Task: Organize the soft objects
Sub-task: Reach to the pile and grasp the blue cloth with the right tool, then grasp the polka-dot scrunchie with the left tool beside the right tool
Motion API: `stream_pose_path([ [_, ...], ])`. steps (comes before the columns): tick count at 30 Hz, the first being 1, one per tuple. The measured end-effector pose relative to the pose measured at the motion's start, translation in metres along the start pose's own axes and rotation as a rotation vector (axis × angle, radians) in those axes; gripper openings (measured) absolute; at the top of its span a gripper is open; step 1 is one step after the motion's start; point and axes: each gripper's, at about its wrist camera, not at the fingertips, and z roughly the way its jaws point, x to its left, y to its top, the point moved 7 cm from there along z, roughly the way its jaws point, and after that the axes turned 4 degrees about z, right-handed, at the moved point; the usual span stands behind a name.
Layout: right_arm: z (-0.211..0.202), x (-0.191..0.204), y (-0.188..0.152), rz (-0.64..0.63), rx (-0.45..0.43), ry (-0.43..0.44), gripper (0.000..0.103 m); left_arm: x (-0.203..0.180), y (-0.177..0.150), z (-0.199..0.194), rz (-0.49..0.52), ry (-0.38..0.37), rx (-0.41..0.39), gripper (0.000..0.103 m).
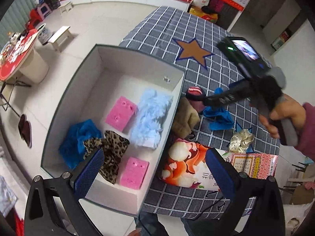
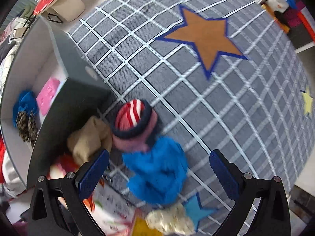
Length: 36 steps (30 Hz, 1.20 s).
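Both jaws wide and empty; my right gripper [image 2: 157,175] over blue cloth [image 2: 157,173] may snag the sock [image 2: 133,122] touching it.

in box [image 1: 177,90]: pink sponges [image 1: 120,113], pale blue fluffy piece [image 1: 149,118], leopard scrunchie [image 1: 112,147]
on tabletop: blue cloth [image 2: 157,173], striped sock [image 2: 133,118], beige cloth [image 2: 88,137]

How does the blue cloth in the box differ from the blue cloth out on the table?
The blue cloth in the box is already stowed in a near corner, touching the leopard-print fabric; the blue cloth on the table lies outside the box, between the right tool's open fingers. The boxed one looks bunched; the table one is more spread out. Both are bright blue, crumpled and soft.
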Motion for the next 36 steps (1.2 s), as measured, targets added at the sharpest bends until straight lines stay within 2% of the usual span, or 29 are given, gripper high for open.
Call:
stream_pose_path([
  [3, 0.024, 0.0, 0.002, -0.011, 0.076, 0.003, 0.103, -0.01, 0.002, 0.005, 0.003, 0.007, 0.018, 0.103],
  [7, 0.038, -0.014, -0.024, 0.0, 0.143, 0.035, 0.103, -0.03, 0.018, 0.012, 0.041, 0.0, 0.022, 0.103],
  [8, 0.041, -0.021, -0.033, 0.0, 0.159, 0.028, 0.092, -0.035, 0.023, 0.014, 0.055, 0.0, 0.024, 0.103],
  [9, 0.044, -0.028, -0.039, 0.007, 0.17, 0.021, 0.074, -0.041, 0.029, 0.018, 0.075, 0.001, 0.028, 0.103],
  [10, 0.046, -0.039, -0.046, 0.03, 0.181, 0.014, 0.071, -0.049, 0.036, 0.022, 0.101, 0.002, 0.03, 0.103],
  [11, 0.041, -0.049, -0.047, 0.053, 0.146, 0.002, 0.059, -0.054, 0.041, 0.026, 0.12, 0.001, 0.032, 0.103],
  [12, 0.039, -0.06, -0.049, 0.093, 0.137, -0.001, 0.042, -0.061, 0.047, 0.03, 0.145, 0.001, 0.036, 0.103],
  [13, 0.035, -0.07, -0.05, 0.13, 0.12, -0.005, 0.038, -0.069, 0.054, 0.035, 0.171, 0.001, 0.042, 0.103],
  [16, 0.029, -0.115, -0.064, 0.295, 0.089, -0.047, 0.037, -0.091, 0.071, 0.05, 0.249, 0.007, 0.053, 0.103],
  [19, 0.026, -0.155, -0.091, 0.426, 0.082, -0.035, 0.036, -0.116, 0.085, 0.073, 0.341, 0.026, 0.077, 0.103],
  [22, 0.023, -0.181, -0.125, 0.497, 0.089, -0.029, 0.036, -0.142, 0.097, 0.096, 0.451, 0.058, 0.097, 0.103],
  [25, 0.018, -0.193, -0.158, 0.554, 0.088, 0.003, 0.036, -0.179, 0.097, 0.105, 0.607, -0.019, 0.106, 0.103],
  [27, 0.017, -0.198, -0.179, 0.593, 0.088, 0.027, 0.036, -0.203, 0.089, 0.114, 0.746, -0.072, 0.147, 0.103],
  [30, 0.015, -0.208, -0.214, 0.674, 0.077, 0.043, 0.036, -0.233, 0.066, 0.132, 0.902, -0.177, 0.268, 0.103],
  [33, 0.014, -0.219, -0.248, 0.752, 0.07, 0.061, 0.036, -0.253, 0.045, 0.147, 0.958, -0.273, 0.39, 0.103],
  [36, 0.02, -0.218, -0.28, 0.796, 0.073, 0.088, 0.036, -0.266, 0.026, 0.169, 0.98, -0.298, 0.488, 0.103],
])
